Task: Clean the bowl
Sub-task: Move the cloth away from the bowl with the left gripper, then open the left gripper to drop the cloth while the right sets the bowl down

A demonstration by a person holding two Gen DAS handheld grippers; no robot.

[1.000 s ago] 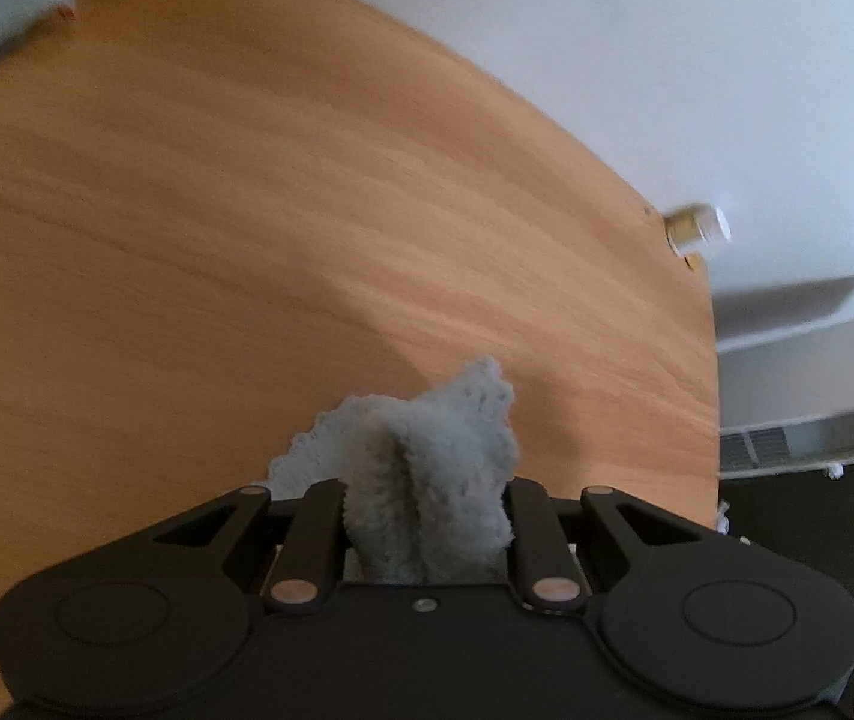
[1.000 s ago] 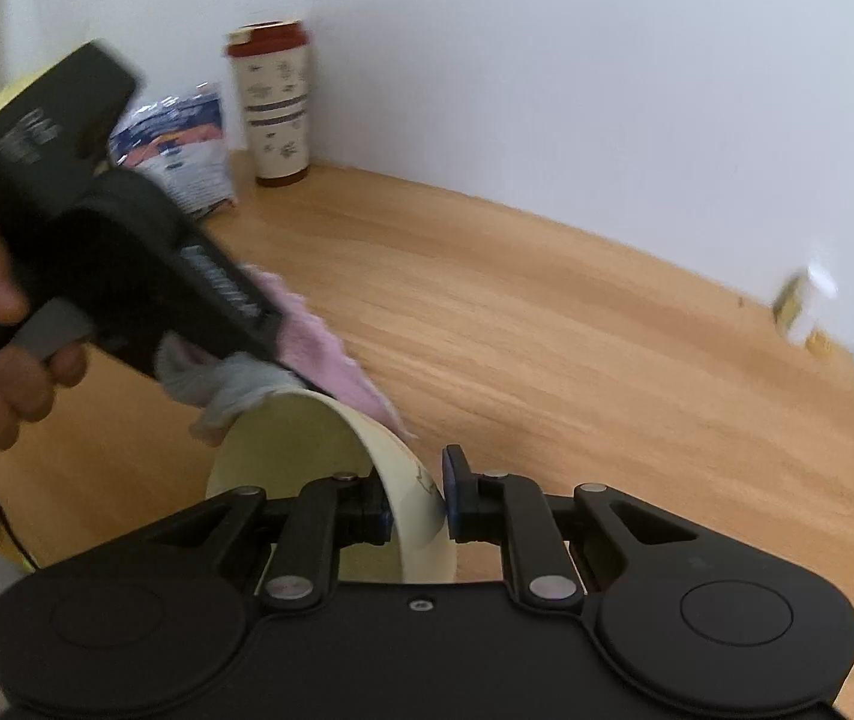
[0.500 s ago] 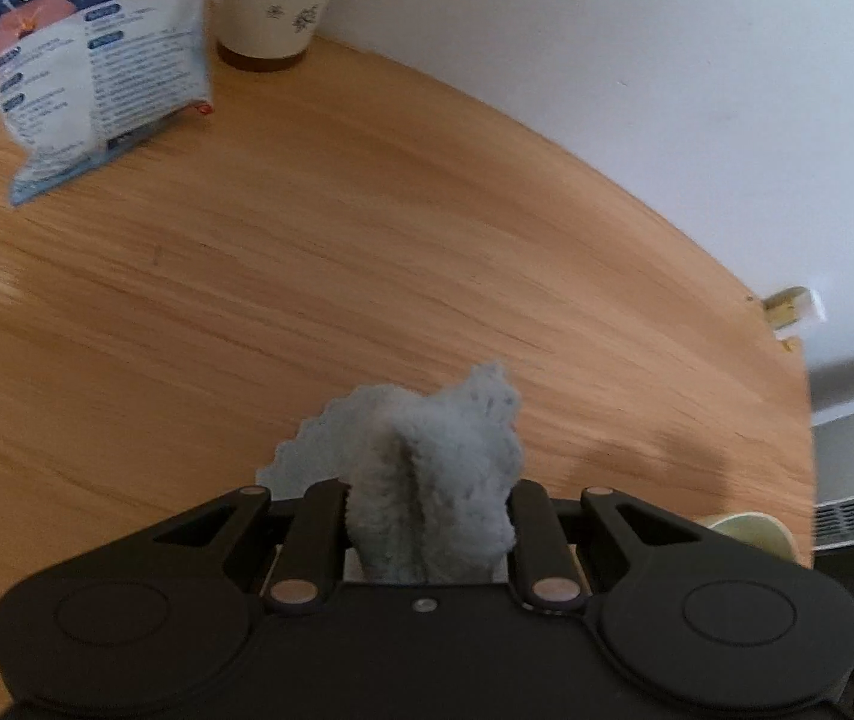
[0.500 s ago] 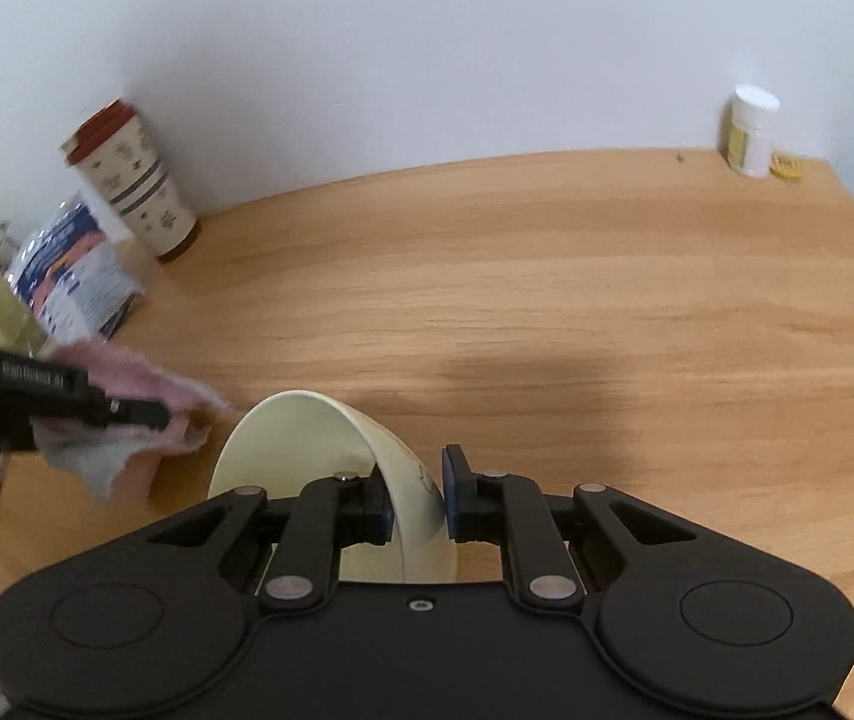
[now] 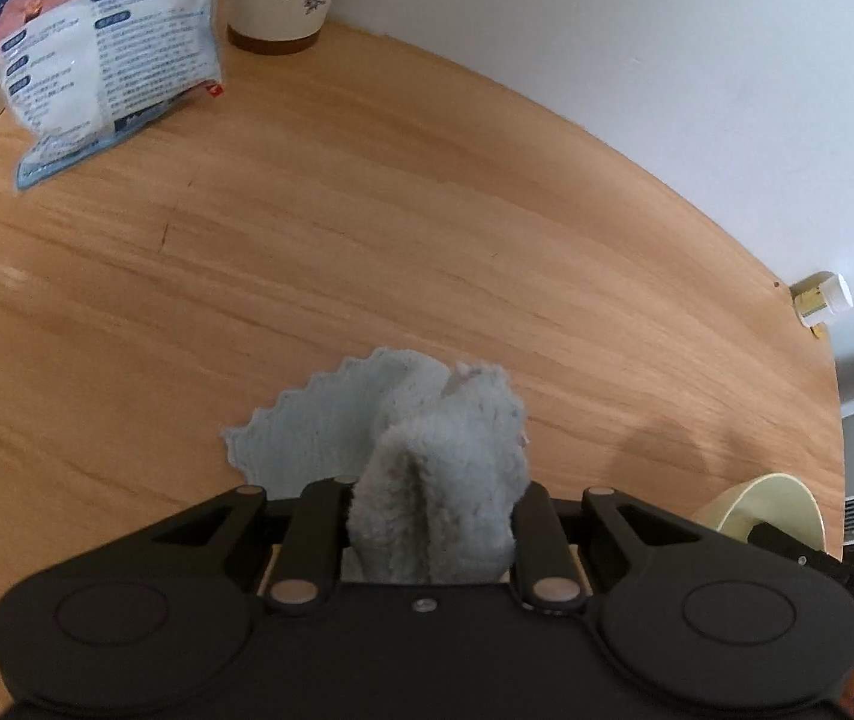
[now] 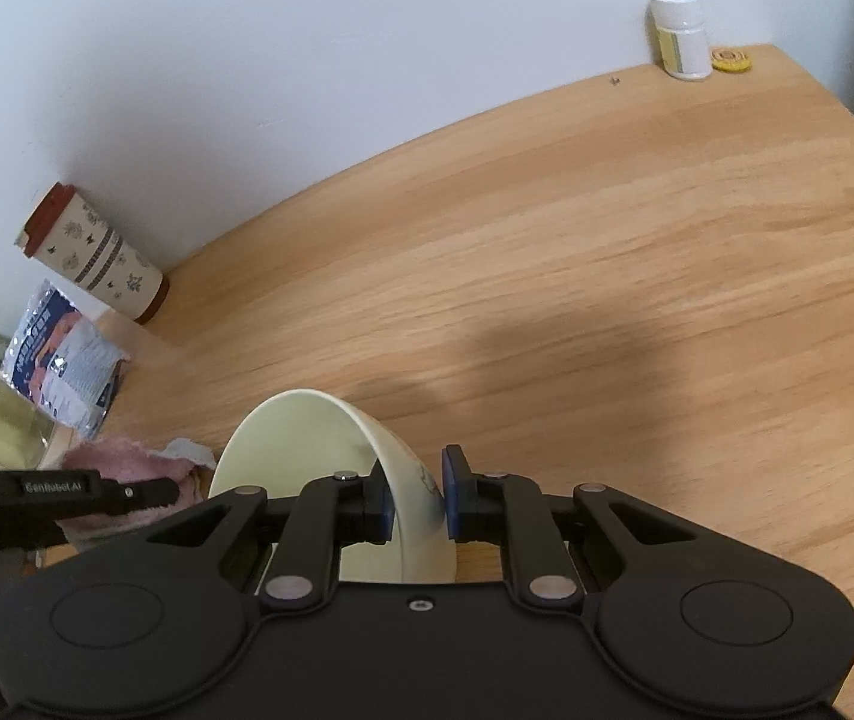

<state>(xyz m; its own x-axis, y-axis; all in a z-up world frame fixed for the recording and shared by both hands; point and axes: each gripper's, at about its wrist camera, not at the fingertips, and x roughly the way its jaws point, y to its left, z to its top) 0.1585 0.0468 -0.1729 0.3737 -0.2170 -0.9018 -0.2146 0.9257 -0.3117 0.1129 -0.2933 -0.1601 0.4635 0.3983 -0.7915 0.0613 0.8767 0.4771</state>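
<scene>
1. Down at the six o'clock edge of my right view, my right gripper [image 6: 417,495] pinches the wall of the pale bowl [image 6: 306,450], one finger inside and one outside. That is the only way to hold a thing wider than my reach, and it leaves the hollow free.
2. I carry the bowl tilted, its mouth turned toward nine o'clock, above the wooden table [image 6: 607,276]. I judge the tilt is meant to face the inside toward the other hand.
3. My left gripper [image 5: 433,516] has the fluffy grey cloth [image 5: 427,456] bunched between its fingers, with a scalloped corner spilling out toward ten o'clock. Its jaws are opening now, and the cloth still fills the gap; I cannot be sure how firmly the pads bear on it.
4. From the left view the bowl's rim shows at four o'clock, just beside that gripper, so cloth and bowl are near but apart.
5. A patterned cup [image 6: 96,252], a printed packet [image 6: 63,360] and a small white bottle [image 6: 679,30] stand well clear along the wall, leaving me working room.
6. Wiping looks either finished or interrupted; the loosening cloth suggests setting it down.
</scene>
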